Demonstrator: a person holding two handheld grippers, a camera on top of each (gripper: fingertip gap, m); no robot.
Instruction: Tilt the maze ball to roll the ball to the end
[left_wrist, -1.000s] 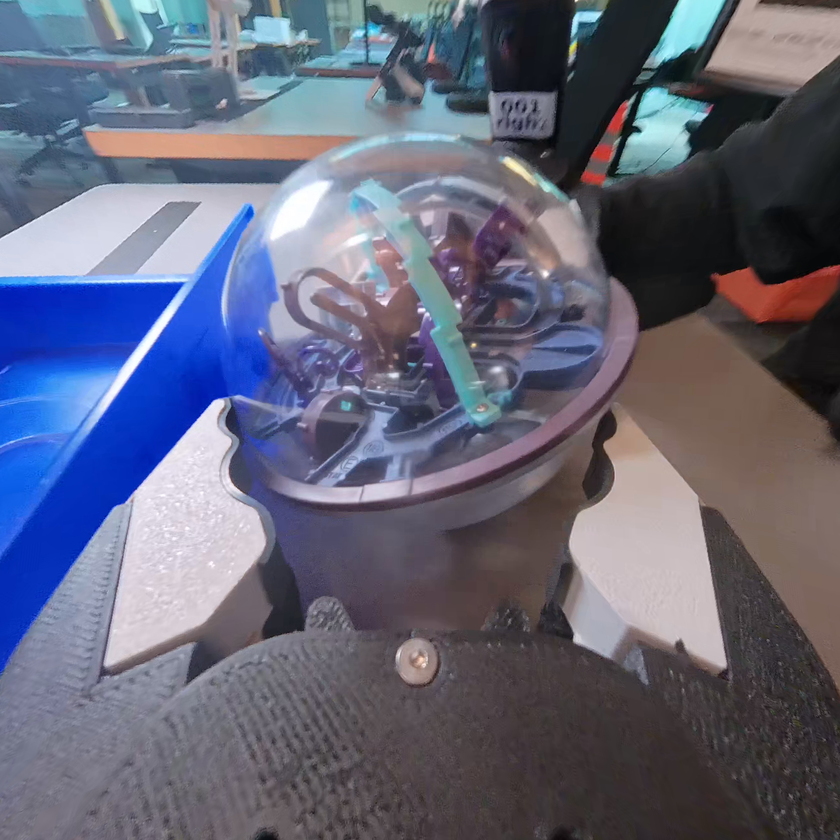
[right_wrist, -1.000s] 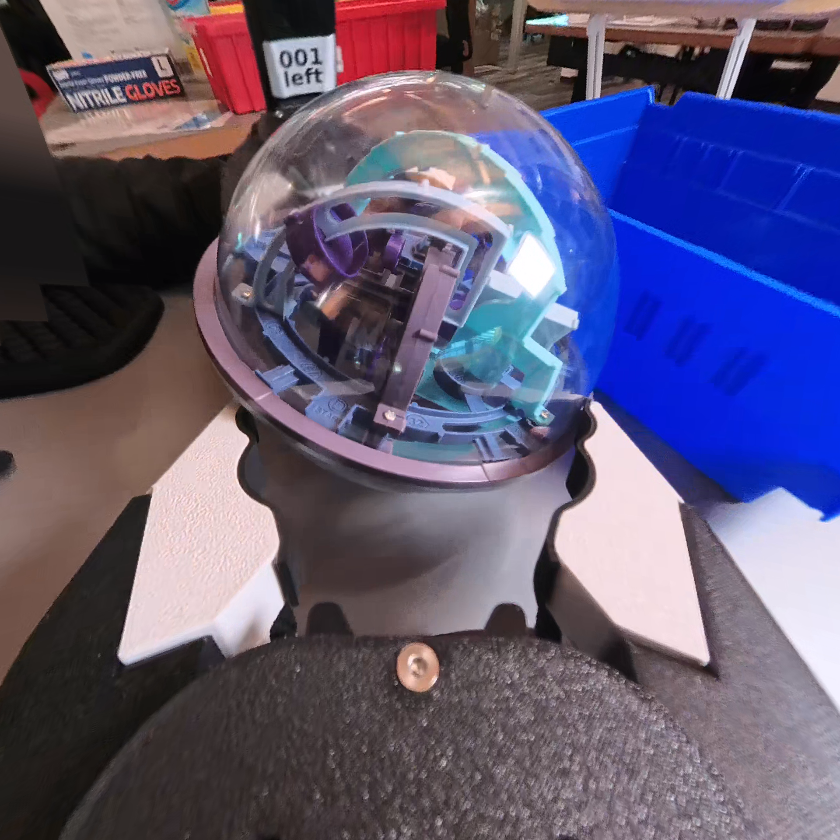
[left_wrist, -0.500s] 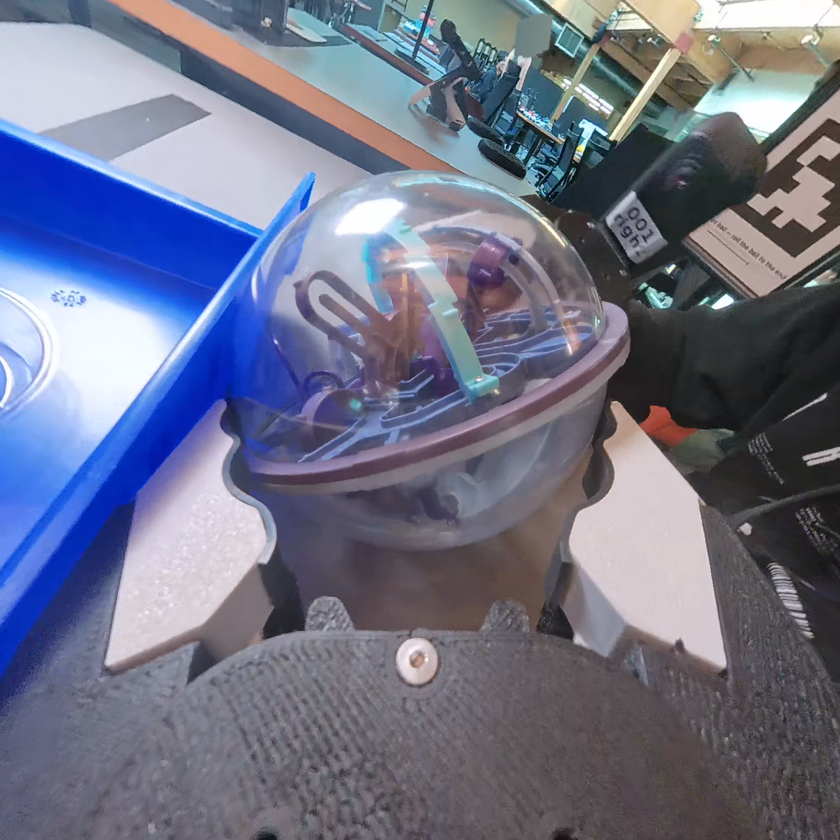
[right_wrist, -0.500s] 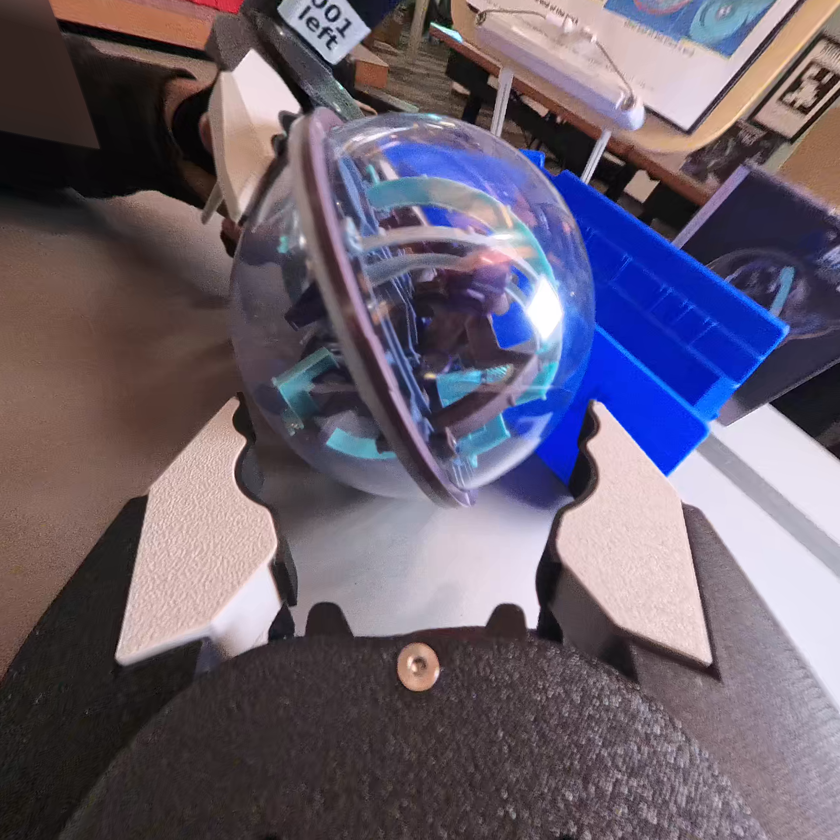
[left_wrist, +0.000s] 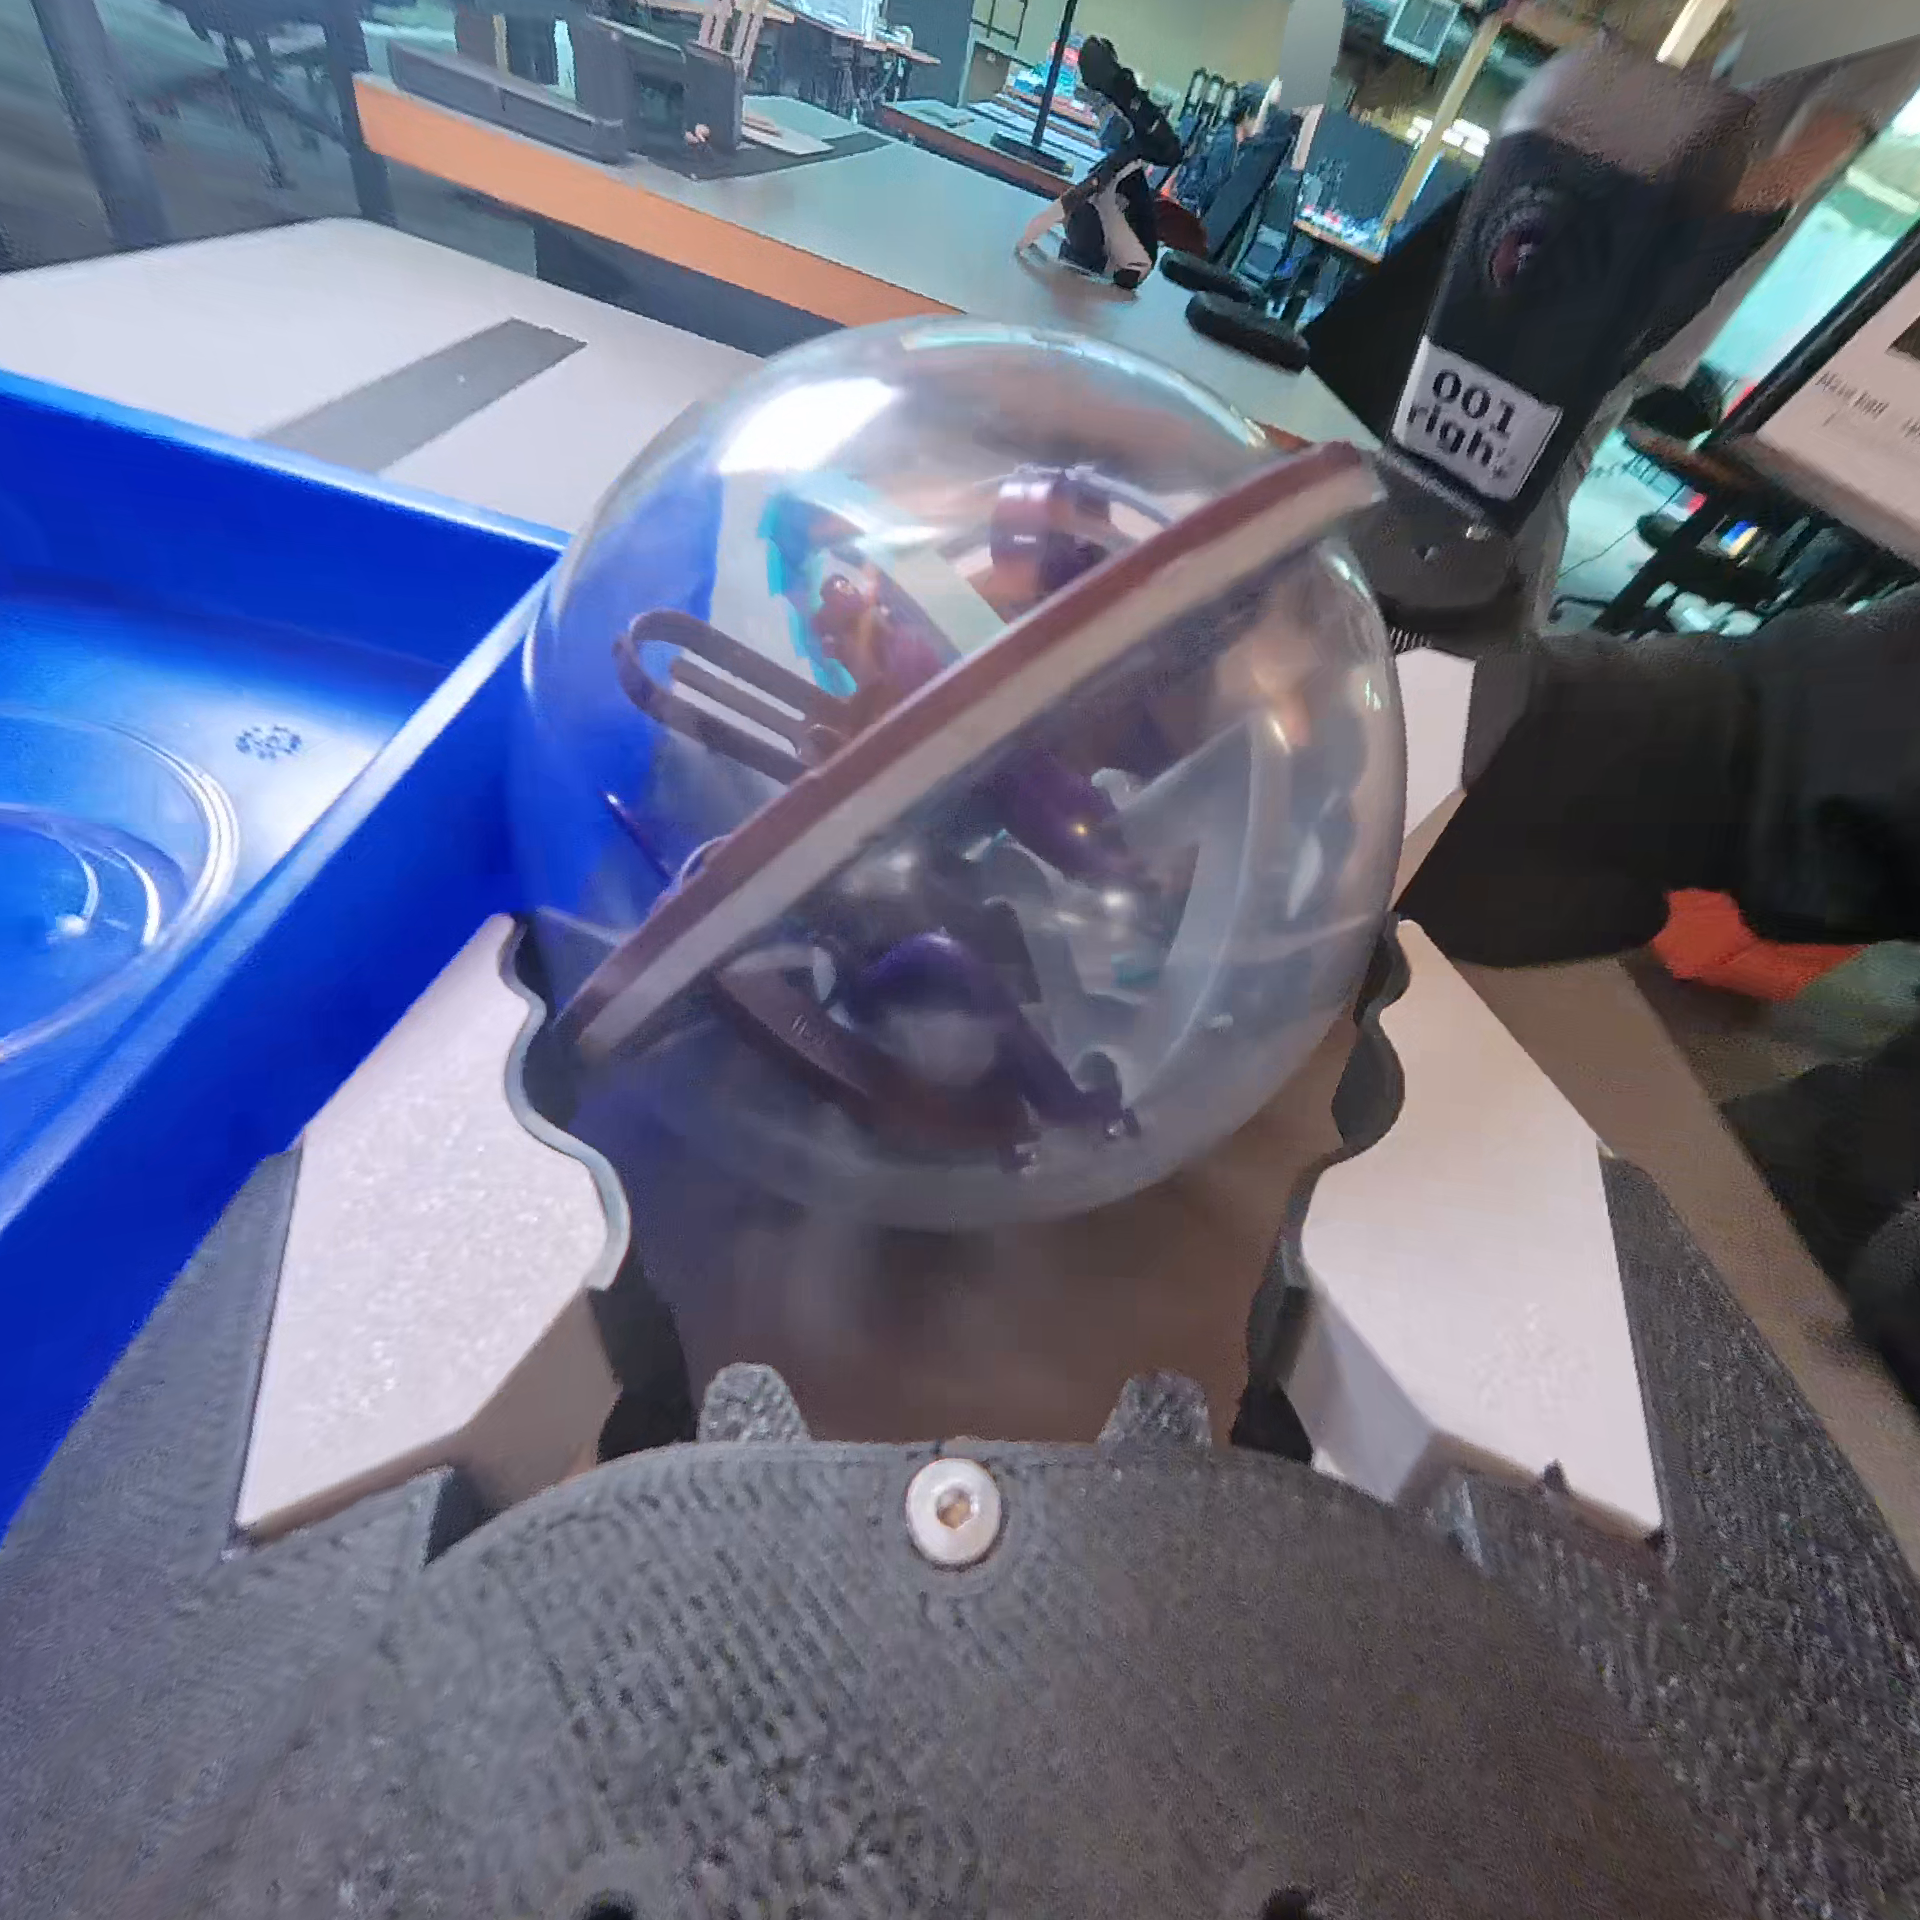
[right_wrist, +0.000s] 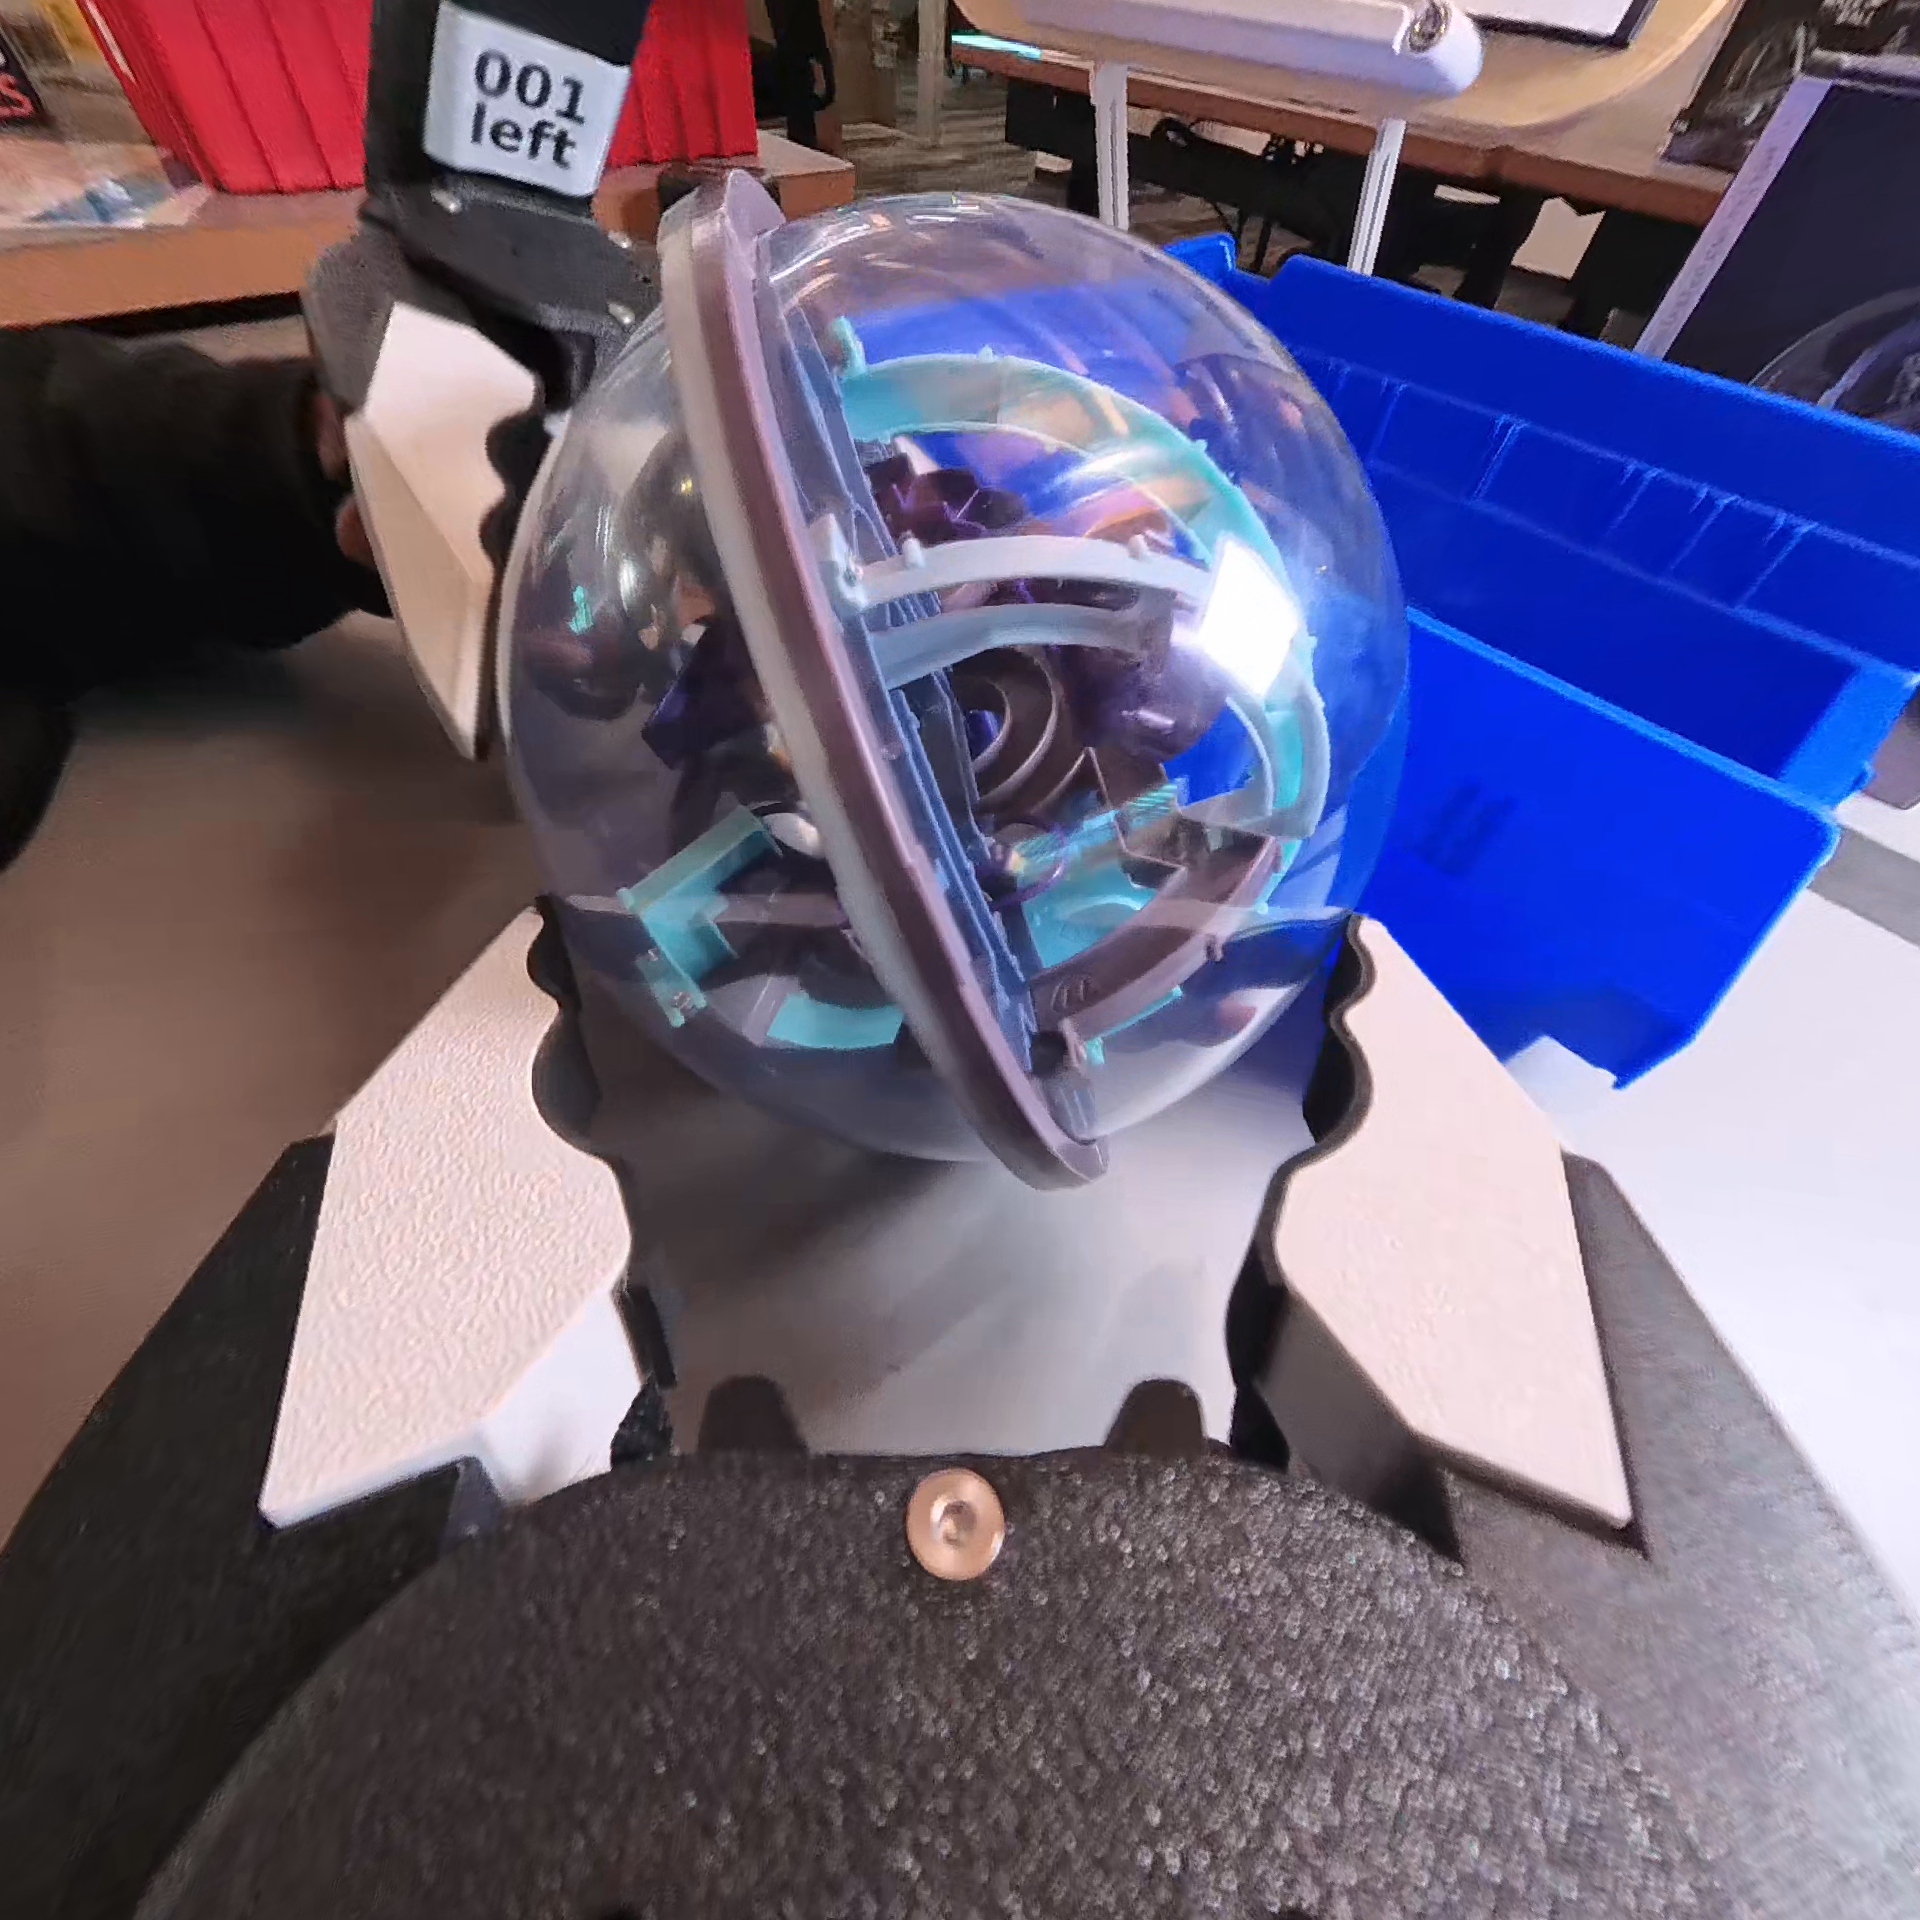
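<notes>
I am clamping the maze ball (left_wrist: 966, 769) between my left tool (left_wrist: 951, 997) and right tool (right_wrist: 940, 997), purple rim tilting steeply beside the blue bin (right_wrist: 1621, 665)

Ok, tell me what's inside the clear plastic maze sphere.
Inside the clear plastic maze sphere: teal, grey, purple and brown plastic tracks on both sides of its purple rim. The small rolling ball can't be made out.

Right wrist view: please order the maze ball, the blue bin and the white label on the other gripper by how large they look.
1. Maze ball, though it is nearest to the camera.
2. Blue bin, partly cut off and hidden, so this rank is unsure.
3. White label, clearly the smallest.
</notes>
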